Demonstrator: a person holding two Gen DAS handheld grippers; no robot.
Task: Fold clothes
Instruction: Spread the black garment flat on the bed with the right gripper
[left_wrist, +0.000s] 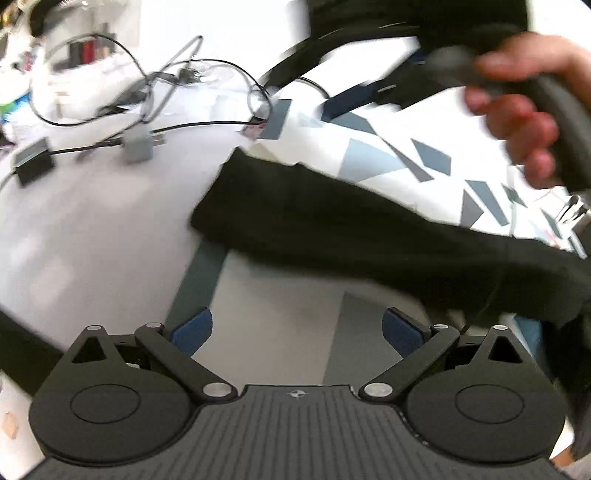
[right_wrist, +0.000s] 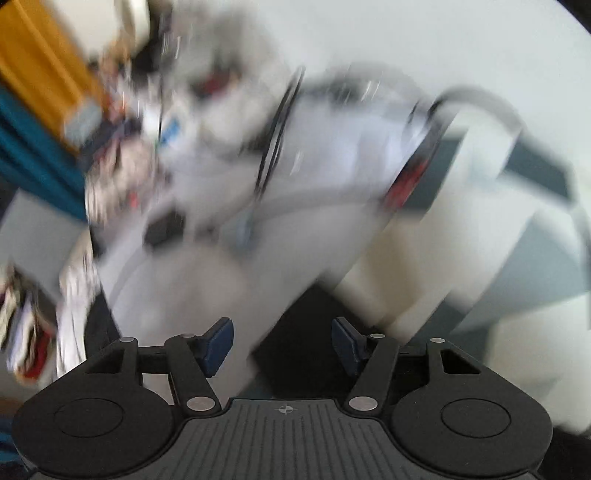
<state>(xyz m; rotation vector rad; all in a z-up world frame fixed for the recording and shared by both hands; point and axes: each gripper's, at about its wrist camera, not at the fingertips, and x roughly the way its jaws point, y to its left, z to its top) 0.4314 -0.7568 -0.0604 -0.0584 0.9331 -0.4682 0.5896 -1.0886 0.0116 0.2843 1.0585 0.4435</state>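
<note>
Both grippers, left (left_wrist: 297, 334) and right (right_wrist: 282, 345), hold fingers apart, empty; no readable writing anywhere.

Right wrist view smeared throughout, black garment (left_wrist: 369, 236) cut off at right edge

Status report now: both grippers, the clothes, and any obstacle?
Left gripper open, empty. Right gripper open, empty; its view blurred. Patterned white garment with black garment across it on table. Cables lie beside them.
</note>
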